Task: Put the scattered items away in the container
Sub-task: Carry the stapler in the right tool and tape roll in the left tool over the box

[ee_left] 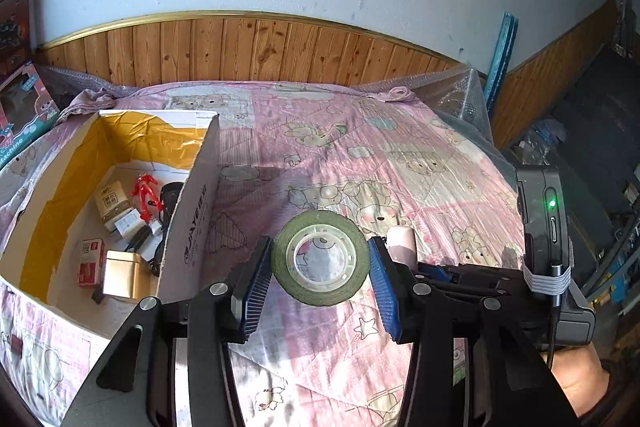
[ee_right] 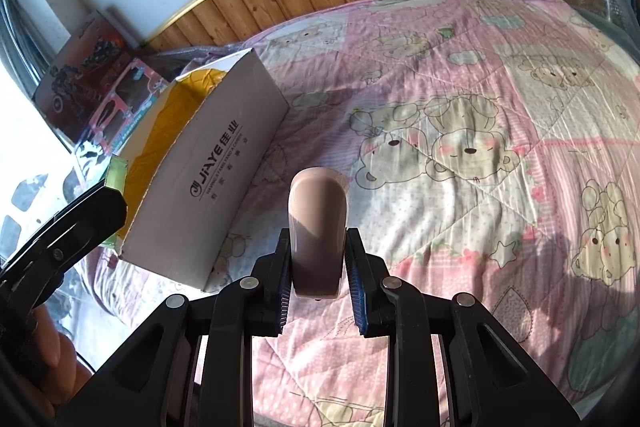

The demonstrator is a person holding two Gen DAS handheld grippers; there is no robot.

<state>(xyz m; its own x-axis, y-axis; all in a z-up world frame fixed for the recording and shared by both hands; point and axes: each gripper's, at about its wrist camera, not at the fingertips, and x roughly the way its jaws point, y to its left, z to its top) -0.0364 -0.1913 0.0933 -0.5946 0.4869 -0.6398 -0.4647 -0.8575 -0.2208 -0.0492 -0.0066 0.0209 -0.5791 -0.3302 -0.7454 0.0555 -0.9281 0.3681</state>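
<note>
A dark green tape roll (ee_left: pixel 320 258) with a clear plastic core hangs above the pink quilt, and my left gripper (ee_left: pixel 318 275) is shut on it by its blue pads. An open cardboard box (ee_left: pixel 191 211) stands to its left; it holds a red figure (ee_left: pixel 145 191), small cartons and a gold box. My right gripper (ee_right: pixel 318 267) is shut on a pale pink rounded case (ee_right: pixel 318 223) that points forward over the quilt. That case (ee_left: pixel 401 243) also peeks out just right of the left gripper's right finger. The box (ee_right: pixel 224 183) lies ahead-left of the right gripper.
The pink cartoon-bear quilt (ee_left: pixel 360 155) covers the bed up to a wood-panelled wall (ee_left: pixel 260 47). Toy boxes (ee_right: pixel 100 83) stand beyond the box on the left. Bubble wrap (ee_left: pixel 460 95) edges the bed's far right corner. A person's hand (ee_right: pixel 40 355) holds the left gripper's handle.
</note>
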